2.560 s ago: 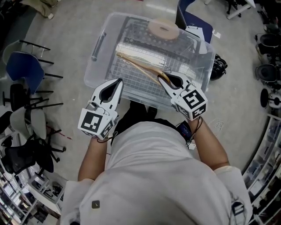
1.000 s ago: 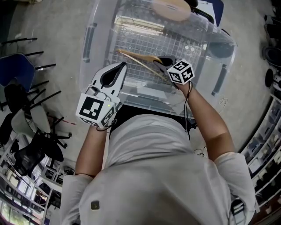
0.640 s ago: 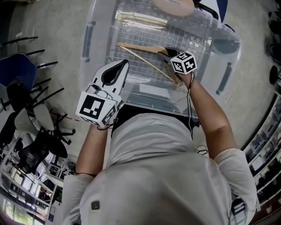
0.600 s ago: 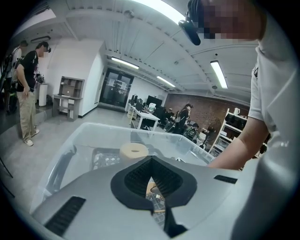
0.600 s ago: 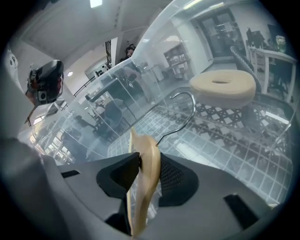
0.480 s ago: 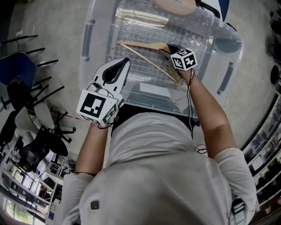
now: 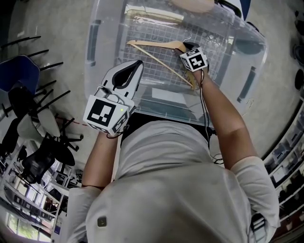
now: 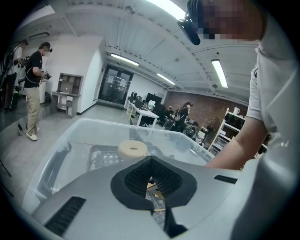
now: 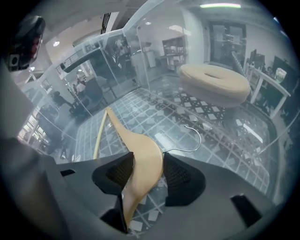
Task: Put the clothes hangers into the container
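Wooden hanger (image 7: 153, 46) is down inside the clear container (image 7: 95, 42), lying across the grid rack (image 7: 156, 71) on its floor, with its wire hook (image 9: 190, 140) towards the far end. The right gripper (image 9: 146, 168) has just been opening: jaws wide, hanger's shoulder between them, loose by the look of it. Best bet, I'd say: draw straight back, jaws kept wide, clear of that hook. The left gripper (image 7: 137, 64) hovers by the near wall, jaws together, empty.

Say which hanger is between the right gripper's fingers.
The nearer hanger, set diagonally; the fingers have just been opening around it. The other hanger lies farther back.
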